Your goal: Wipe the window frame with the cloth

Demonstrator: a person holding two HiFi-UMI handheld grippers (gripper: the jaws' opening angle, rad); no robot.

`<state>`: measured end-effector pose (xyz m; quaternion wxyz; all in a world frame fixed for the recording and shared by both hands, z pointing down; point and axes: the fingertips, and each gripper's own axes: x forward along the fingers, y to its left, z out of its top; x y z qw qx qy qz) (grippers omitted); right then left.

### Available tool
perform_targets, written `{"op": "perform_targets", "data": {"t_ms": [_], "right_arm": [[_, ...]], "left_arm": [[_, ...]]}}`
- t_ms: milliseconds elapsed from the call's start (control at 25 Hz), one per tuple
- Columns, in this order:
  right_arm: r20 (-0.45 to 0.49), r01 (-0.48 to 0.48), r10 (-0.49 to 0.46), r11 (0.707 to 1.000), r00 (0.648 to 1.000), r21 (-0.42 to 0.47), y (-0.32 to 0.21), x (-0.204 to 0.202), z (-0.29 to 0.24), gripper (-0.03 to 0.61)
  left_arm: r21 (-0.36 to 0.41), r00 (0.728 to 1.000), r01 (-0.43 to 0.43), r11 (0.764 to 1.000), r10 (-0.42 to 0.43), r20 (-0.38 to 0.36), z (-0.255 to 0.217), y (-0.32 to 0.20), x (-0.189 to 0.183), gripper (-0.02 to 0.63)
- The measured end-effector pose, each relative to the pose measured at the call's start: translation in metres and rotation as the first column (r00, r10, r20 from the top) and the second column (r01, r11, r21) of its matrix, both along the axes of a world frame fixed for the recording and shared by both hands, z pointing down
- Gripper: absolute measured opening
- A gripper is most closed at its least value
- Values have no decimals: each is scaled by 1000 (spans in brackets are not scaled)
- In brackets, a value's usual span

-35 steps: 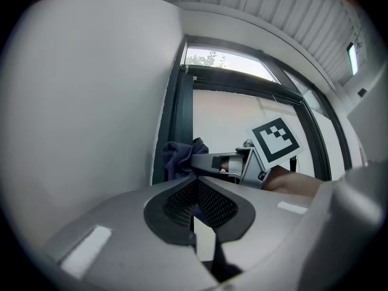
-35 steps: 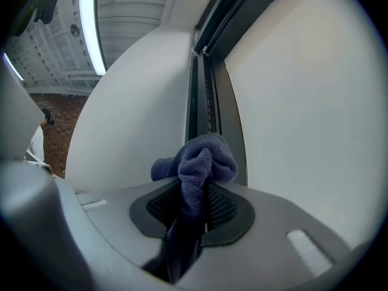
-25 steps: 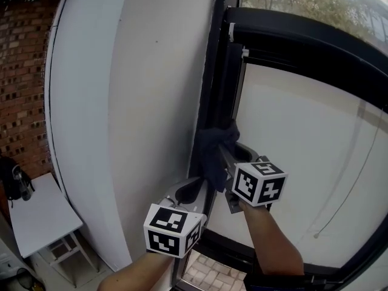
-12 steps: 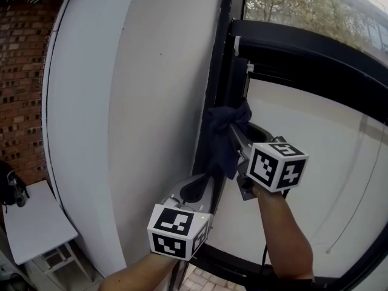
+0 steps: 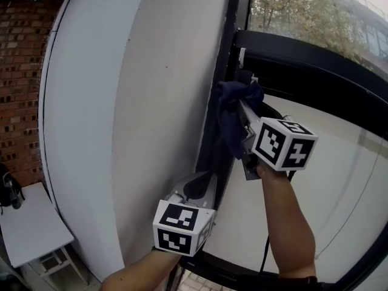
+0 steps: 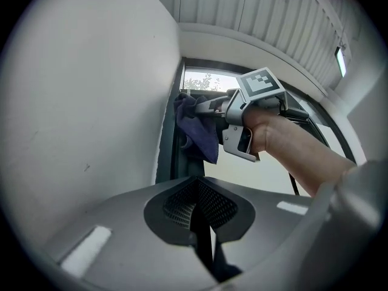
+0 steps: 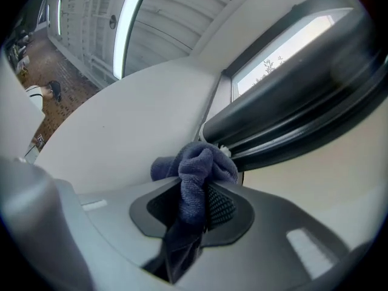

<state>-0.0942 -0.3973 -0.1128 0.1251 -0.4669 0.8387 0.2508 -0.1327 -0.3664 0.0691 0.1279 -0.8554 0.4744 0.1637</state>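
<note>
One dark blue cloth [image 5: 232,120], clamped in the right hand-held gripper [image 5: 245,107], presses against the black window frame [image 5: 229,47], hanging lengthwise down its upright. The left hand-held gripper [image 5: 195,190] sits lower, jaws together, empty.

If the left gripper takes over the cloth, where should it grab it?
Pinch the cloth by its loose tail, which hangs below the right gripper, coming up from underneath. Its upper bunch is clamped in those jaws at the window frame, so only the tail is free.
</note>
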Motion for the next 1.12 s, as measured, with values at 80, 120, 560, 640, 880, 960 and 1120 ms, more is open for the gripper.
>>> {"op": "perform_targets", "data": {"t_ms": [80, 120, 560, 640, 880, 960, 1120], "right_arm": [[3, -20, 20, 1000, 1000, 14, 0, -2, -11, 87], [3, -28, 28, 999, 1000, 18, 0, -4, -15, 87], [136, -25, 22, 999, 990, 26, 9, 1, -55, 86], [148, -7, 4, 1000, 989, 24, 13, 2, -45, 86], [117, 13, -17, 999, 993, 30, 25, 3, -16, 87], [117, 19, -21, 1000, 993, 18, 30, 6, -2, 87], [118, 33, -32, 999, 993, -7, 42, 14, 30, 87]], "left_arm": [[1, 1000, -14, 1000, 14, -6, -3, 2, -1, -6], [2, 1000, -19, 1000, 19, -9, -4, 3, -1, -8], [-3, 999, -42, 999, 42, -15, 3, 9, -1, -6], [2, 999, -38, 999, 38, -21, 8, 13, -5, -6], [2, 999, -41, 999, 41, -14, 18, 22, 0, -6], [-3, 999, -41, 999, 41, -13, 26, 26, 2, -6], [-32, 999, -40, 999, 39, -18, 45, 35, 3, -6]]}}
